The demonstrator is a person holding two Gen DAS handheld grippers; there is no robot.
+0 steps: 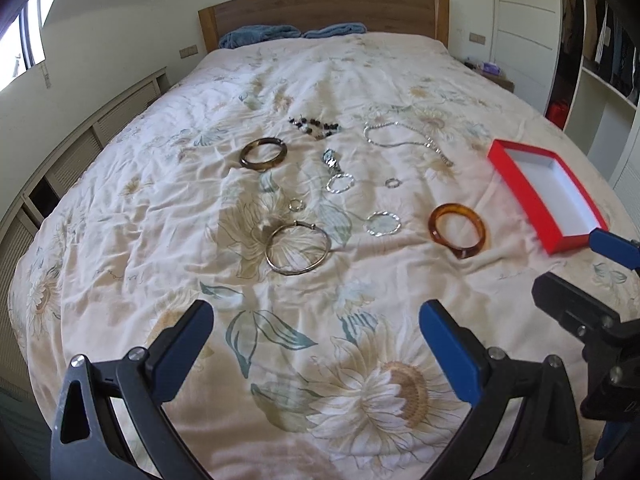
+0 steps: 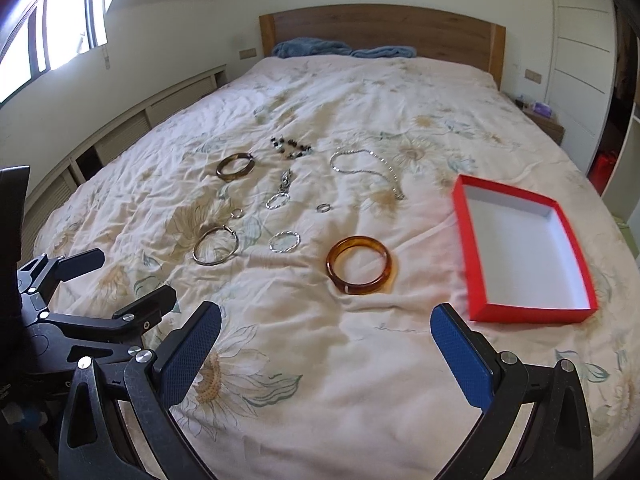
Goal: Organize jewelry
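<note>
Jewelry lies spread on a floral bedspread. An amber bangle sits nearest the empty red box at the right. A thin silver bangle, a dark brown bangle, twisted silver hoops, small rings, a watch, a beaded bracelet and a silver chain lie further out. My left gripper hovers open short of the silver bangle. My right gripper hovers open short of the amber bangle. Neither holds anything.
A wooden headboard and blue pillows stand at the far end. A window and low cabinets run along the left. A wardrobe and a nightstand are at the right.
</note>
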